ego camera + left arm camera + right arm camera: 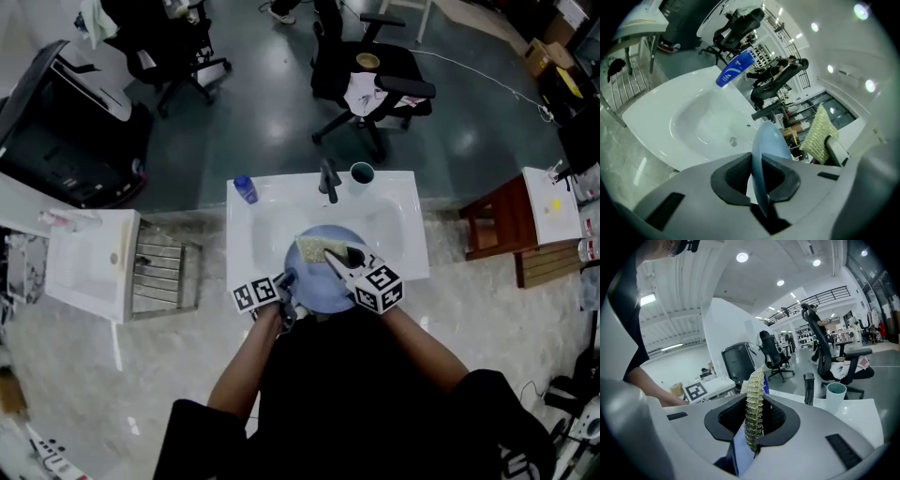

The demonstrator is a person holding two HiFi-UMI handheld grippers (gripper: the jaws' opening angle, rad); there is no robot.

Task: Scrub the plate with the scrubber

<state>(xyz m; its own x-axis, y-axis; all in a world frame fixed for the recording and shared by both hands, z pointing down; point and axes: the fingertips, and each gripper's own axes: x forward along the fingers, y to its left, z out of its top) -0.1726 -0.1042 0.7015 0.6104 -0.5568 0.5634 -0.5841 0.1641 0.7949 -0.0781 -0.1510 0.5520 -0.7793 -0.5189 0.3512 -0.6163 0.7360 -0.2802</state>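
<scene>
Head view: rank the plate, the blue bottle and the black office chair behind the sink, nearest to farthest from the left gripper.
1. The plate, clamped in the tongs of the left gripper.
2. The blue bottle, far left corner of the sink.
3. The black office chair, on the floor beyond it.

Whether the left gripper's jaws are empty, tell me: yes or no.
No, the left gripper is clamped on the rim of the round light-blue plate, seen edge-on.
</scene>
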